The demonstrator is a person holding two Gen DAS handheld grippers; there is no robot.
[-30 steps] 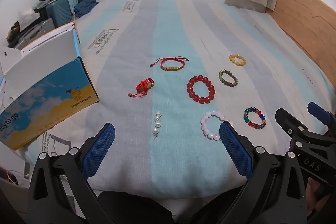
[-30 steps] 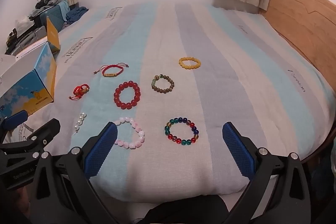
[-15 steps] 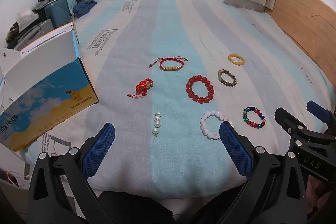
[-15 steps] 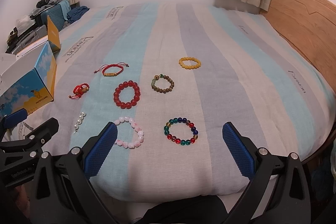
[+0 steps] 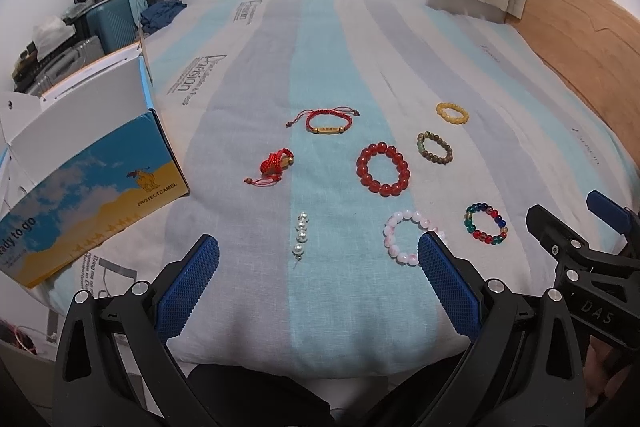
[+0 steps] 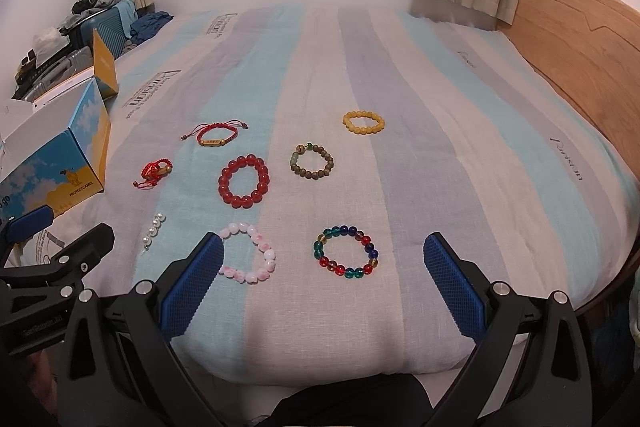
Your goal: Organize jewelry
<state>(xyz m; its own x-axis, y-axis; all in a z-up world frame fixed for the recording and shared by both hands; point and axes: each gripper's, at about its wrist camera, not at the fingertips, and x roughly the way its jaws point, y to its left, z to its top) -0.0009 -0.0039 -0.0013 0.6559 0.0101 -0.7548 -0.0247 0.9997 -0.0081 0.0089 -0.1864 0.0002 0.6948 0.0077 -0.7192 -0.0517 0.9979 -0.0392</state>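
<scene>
Eight pieces of jewelry lie spread on the striped bed (image 6: 440, 75), none touching another. Left claw (image 5: 318, 277): fingers wide apart, empty, hovering at the near edge over the pearl strand (image 5: 300, 237). Right claw (image 6: 324, 277): fingers likewise apart, empty, straddling the pink bead bracelet (image 6: 248, 253) and the multicolour bead bracelet (image 6: 346, 251).

Handling judgement: all pieces are light. The glossy red bead bracelet (image 6: 243, 181) will likely slip and roll; pinch across one side of the loop. The knotted red cord (image 5: 274, 165) is soft; take it at the bunched knot.

An open box (image 5: 92, 183) sits at the left edge.

Against the earlier frames: nothing displaced; both claws have crept marginally forward, fingers unchanged.
</scene>
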